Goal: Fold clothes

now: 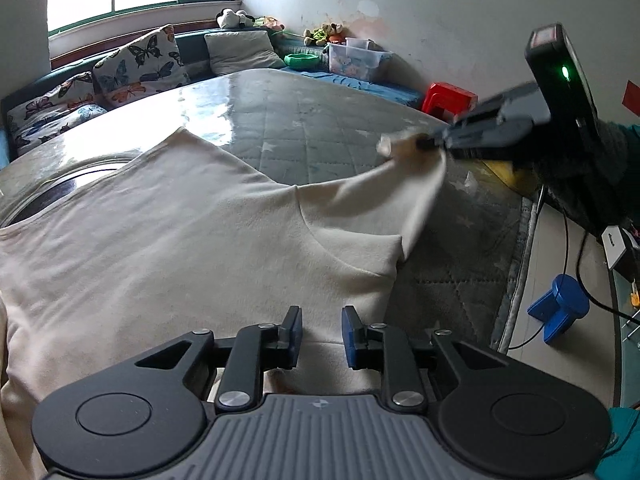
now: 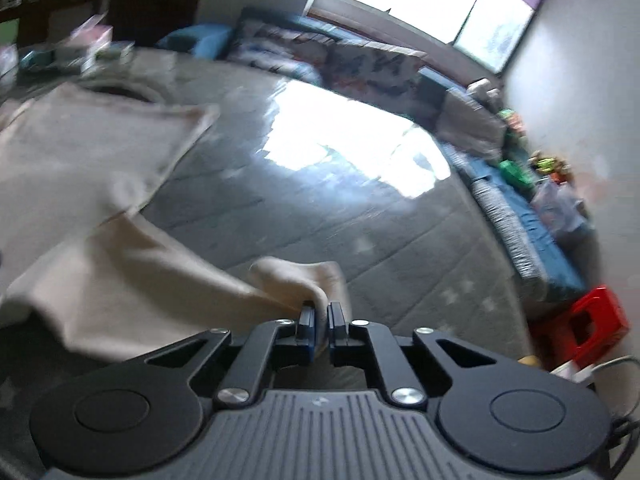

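Note:
A cream shirt (image 1: 168, 248) lies spread on a grey quilted mattress (image 1: 320, 128). My left gripper (image 1: 321, 324) is open, low over the shirt's near edge, holding nothing. My right gripper (image 1: 424, 145) is shut on the shirt's sleeve (image 1: 404, 184) and holds it lifted above the mattress at the right. In the blurred right wrist view the right gripper (image 2: 321, 314) pinches the sleeve end (image 2: 296, 280), with the shirt body (image 2: 80, 184) stretching away to the left.
A sofa with butterfly cushions (image 1: 136, 64) and a grey pillow (image 1: 240, 52) lines the far side. A clear plastic box (image 1: 356, 60), a green bowl (image 1: 302, 61), a red stool (image 1: 448, 98) and a blue object (image 1: 560, 308) with cables are to the right.

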{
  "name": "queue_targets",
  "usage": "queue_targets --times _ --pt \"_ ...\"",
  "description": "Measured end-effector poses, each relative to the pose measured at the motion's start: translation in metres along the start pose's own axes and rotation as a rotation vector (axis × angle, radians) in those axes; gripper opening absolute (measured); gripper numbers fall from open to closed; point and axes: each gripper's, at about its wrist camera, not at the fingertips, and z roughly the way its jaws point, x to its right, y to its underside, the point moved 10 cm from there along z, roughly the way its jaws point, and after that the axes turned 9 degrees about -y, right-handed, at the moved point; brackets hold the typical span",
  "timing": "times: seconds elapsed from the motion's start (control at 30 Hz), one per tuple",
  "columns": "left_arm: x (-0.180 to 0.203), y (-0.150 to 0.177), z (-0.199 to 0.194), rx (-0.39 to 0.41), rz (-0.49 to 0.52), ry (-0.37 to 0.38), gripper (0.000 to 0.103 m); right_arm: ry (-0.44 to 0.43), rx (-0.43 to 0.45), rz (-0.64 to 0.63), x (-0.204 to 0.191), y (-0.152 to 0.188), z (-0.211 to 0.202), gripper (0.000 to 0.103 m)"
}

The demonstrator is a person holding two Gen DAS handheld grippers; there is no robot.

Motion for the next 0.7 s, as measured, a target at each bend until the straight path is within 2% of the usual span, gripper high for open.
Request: queue_targets --times 0.13,0.23,0.33,0.43,0.47,0.53,0.7 --pt "0.001 0.000 0.000 0.002 0.008 0.001 0.024 0.100 0.103 0.089 0.033 -0.016 -0.010 0.007" --pt "0.001 0.001 0.000 0.004 0.007 0.003 0.025 0.125 0.061 0.175 0.055 -0.008 -0.004 0.016" --pt "0.003 0.000 0.000 0.005 0.012 0.003 0.026 0.091 0.028 0.215 0.059 0.003 0.002 0.016" --pt "0.004 0.000 0.001 0.003 0.017 0.004 0.027 -0.008 0.026 0.261 0.052 0.006 0.006 0.017" --pt "0.004 -0.001 0.001 0.001 0.017 0.004 0.027 -0.036 0.024 0.276 0.050 0.004 0.009 0.019" --pt "0.003 -0.001 0.001 0.000 0.014 0.005 0.027 -0.085 0.019 0.301 0.042 0.001 0.018 0.033" --pt "0.004 -0.001 0.001 0.001 0.012 0.002 0.027 -0.153 -0.010 0.367 0.038 -0.004 0.043 0.033"
